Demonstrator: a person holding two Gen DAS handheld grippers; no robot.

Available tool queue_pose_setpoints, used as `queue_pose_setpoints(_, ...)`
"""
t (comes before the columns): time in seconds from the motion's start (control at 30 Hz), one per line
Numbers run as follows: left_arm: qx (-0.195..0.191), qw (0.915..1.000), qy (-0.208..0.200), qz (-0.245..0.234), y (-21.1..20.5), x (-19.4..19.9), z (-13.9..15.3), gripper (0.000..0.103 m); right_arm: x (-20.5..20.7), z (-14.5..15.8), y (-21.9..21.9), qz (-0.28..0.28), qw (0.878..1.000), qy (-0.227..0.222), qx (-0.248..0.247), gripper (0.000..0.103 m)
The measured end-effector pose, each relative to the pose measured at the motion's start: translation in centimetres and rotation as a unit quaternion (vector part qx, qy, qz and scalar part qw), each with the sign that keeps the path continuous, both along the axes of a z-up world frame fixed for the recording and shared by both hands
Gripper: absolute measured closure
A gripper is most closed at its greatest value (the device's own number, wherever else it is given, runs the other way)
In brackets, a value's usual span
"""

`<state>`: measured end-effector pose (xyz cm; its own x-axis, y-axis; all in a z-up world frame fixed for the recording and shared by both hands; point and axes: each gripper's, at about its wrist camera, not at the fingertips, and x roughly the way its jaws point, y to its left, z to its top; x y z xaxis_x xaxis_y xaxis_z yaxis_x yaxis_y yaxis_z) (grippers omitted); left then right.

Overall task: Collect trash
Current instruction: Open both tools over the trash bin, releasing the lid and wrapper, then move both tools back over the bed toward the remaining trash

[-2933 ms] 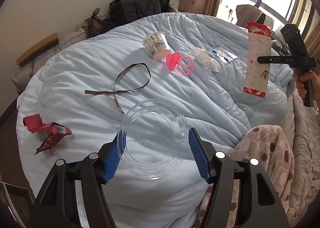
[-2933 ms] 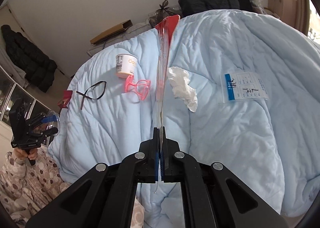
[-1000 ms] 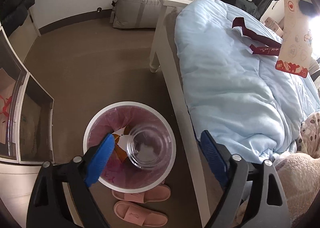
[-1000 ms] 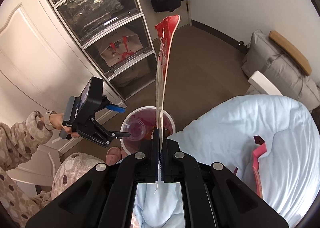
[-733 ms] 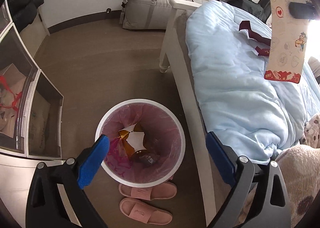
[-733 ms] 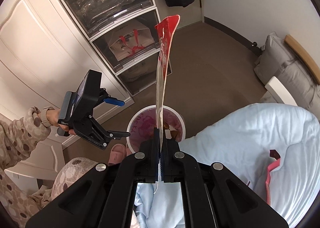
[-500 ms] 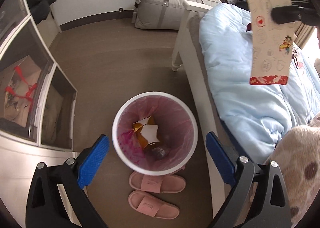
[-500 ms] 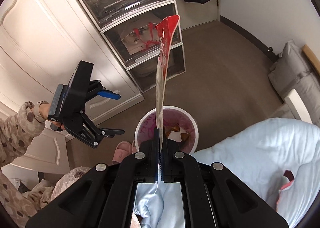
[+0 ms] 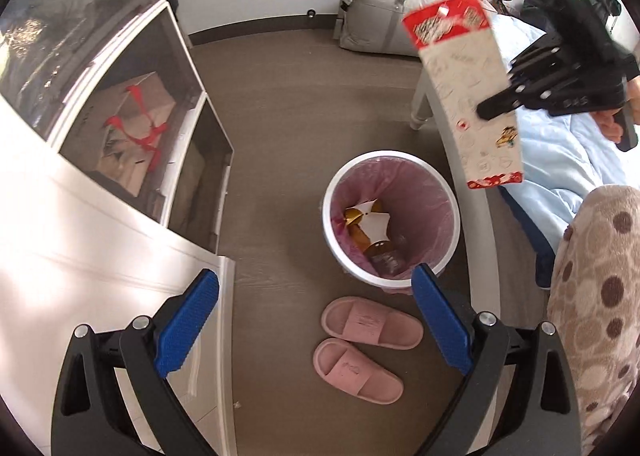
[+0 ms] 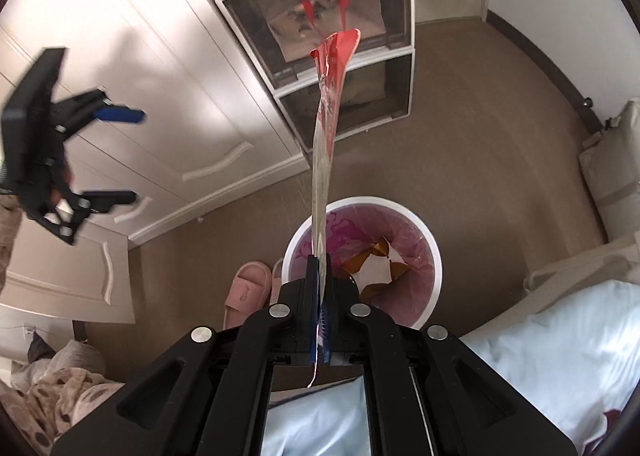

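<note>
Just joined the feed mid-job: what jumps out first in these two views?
The red-and-white snack wrapper, pinched in the right gripper, hangs above and to the bed side of the white bin with its pink liner. The left gripper is wide open and empty over the floor, with pink slippers just below the bin. Paper scraps already lie in the bin.
</note>
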<state>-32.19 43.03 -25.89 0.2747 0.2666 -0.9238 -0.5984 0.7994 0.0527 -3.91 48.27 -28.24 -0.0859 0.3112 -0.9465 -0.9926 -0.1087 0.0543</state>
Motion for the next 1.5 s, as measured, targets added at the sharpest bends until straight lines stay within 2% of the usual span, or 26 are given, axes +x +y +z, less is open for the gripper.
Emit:
queue_pose_setpoints(0.07,0.005,1.0000,0.001,0.003,-0.1,-0.7,0.3,0.008,-0.2,-1.3,0.7,0.003,1.000,-0.022,-0.007,0.094)
queue_pose_setpoints(0.13,0.009,0.9999,0.001,0.004,-0.3,-1.0,0.6,0.008,-0.2,-2.4,1.3,-0.002,0.999,-0.033,-0.014,0.082)
queue_pose_setpoints(0.17,0.010,0.9999,0.002,0.003,-0.4,-1.3,0.7,0.008,-0.3,-2.6,1.4,-0.003,0.999,-0.040,-0.017,0.078)
queue_pose_setpoints(0.2,0.013,0.9999,0.003,0.003,-0.4,-1.5,0.9,0.008,-0.3,-2.7,1.4,-0.004,0.998,-0.052,-0.016,0.071)
queue_pose_setpoints(0.27,0.016,0.9999,0.002,0.003,-0.5,-1.6,1.1,0.008,0.0,-2.5,1.2,-0.007,0.998,-0.060,-0.015,0.066)
queue_pose_setpoints(0.3,0.016,0.9999,0.000,0.003,-0.5,-1.6,1.1,0.008,0.1,-2.1,1.0,-0.012,0.998,-0.059,-0.011,0.056)
queue_pose_setpoints(0.33,0.017,0.9999,-0.001,0.003,-0.6,-1.4,1.2,0.008,0.4,-1.7,0.6,-0.016,0.998,-0.064,-0.004,0.042)
queue_pose_setpoints(0.4,0.018,0.9998,-0.003,0.000,-0.6,-1.1,1.2,0.008,0.8,-0.8,-0.4,-0.021,0.996,-0.085,0.018,0.033)
queue_pose_setpoints(0.47,0.020,0.9998,-0.006,-0.003,-0.8,-0.7,1.2,0.008,1.5,0.0,-1.2,-0.029,0.996,-0.084,0.019,0.031)
queue_pose_setpoints(0.6,0.024,0.9996,-0.012,-0.013,-1.5,0.3,1.8,0.008,2.7,1.7,-2.7,-0.053,0.994,-0.091,0.031,0.020)
queue_pose_setpoints(0.73,0.034,0.9988,-0.020,-0.030,-2.4,1.8,2.7,0.008,3.6,4.1,-5.5,-0.077,0.991,-0.099,0.051,0.016)
queue_pose_setpoints(0.83,0.048,0.9979,-0.024,-0.037,-3.4,3.3,3.8,0.007,4.3,6.0,-8.1,-0.103,0.986,-0.109,0.067,0.013)
queue_pose_setpoints(0.93,0.068,0.9953,-0.045,-0.053,-5.2,5.2,5.7,0.005,5.1,8.1,-11.2,-0.128,0.981,-0.120,0.084,0.011)
queue_pose_setpoints(1.17,0.109,0.9821,-0.083,-0.130,-10.7,11.3,9.7,0.005,7.4,12.4,-20.7,-0.204,0.963,-0.133,0.119,0.007)
queue_pose_setpoints(1.5,0.114,0.9600,-0.124,-0.224,-18.1,21.4,12.3,0.005,12.2,15.9,-36.4,-0.326,0.923,-0.152,0.138,0.007)
